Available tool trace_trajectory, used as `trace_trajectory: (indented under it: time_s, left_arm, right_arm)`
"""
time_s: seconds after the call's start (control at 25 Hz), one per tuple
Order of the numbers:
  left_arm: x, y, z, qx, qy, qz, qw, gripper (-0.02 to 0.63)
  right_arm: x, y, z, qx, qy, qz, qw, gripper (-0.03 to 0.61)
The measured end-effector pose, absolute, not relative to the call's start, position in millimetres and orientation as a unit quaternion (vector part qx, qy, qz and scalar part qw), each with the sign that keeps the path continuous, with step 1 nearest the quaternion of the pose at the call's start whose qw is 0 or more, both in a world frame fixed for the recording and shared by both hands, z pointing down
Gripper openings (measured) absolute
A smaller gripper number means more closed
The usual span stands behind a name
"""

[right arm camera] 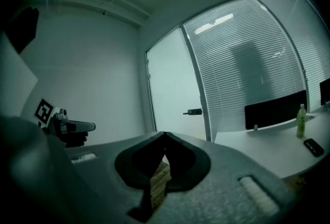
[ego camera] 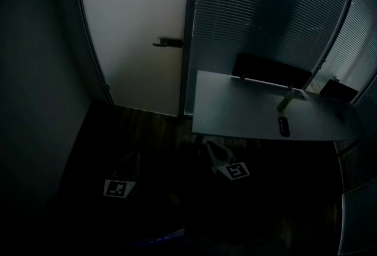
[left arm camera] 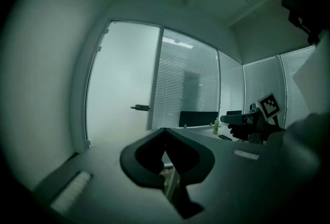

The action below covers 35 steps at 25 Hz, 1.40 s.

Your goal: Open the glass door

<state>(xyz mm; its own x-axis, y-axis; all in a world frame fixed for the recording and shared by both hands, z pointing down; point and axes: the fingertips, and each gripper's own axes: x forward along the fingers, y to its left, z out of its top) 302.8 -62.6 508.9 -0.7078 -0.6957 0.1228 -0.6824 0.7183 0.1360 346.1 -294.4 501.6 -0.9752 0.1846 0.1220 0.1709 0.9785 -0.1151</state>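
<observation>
Left gripper (left arm camera: 165, 130), right gripper (right arm camera: 165, 134): two, both closed, empty. One glass door (ego camera: 135, 31) at 11 o'clock, one handle (ego camera: 168, 43). One desk (ego camera: 235, 107), one bottle (ego camera: 287, 99).

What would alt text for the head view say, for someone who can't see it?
A closed frosted glass door with a dark handle stands ahead in a dim office; the left claw and right claw show low in the picture, apart from it. Right of the door are a wall of blinds and a white desk bearing a green bottle.
</observation>
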Motion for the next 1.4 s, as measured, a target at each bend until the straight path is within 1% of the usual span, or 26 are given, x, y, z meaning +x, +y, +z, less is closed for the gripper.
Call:
trace_trajectory:
  time_s: [0.32, 0.6, 1.08, 1.4]
  left_arm:
    - [214.1, -76.5, 506.6, 0.361, -0.927, -0.047, 0.088, 0.003]
    - [149.7, -84.4, 499.0, 0.345, -0.934, -0.044, 0.077, 0.003]
    - [71.0, -91.1, 507.1, 0.358, -0.929, -0.039, 0.086, 0.003]
    - [-6.4, -96.5, 506.0, 0.397, -0.913, -0.031, 0.087, 0.003]
  right_arm:
    - [249.2, -303.6, 503.7, -0.108, -0.990, 0.054, 0.071, 0.002]
    - [175.5, -309.2, 499.1, -0.130, -0.988, 0.057, 0.066, 0.002]
    - [101.8, -314.6, 509.2, -0.119, -0.988, 0.061, 0.073, 0.003]
    - [42.5, -313.7, 509.7, -0.080, -0.992, 0.062, 0.073, 0.002]
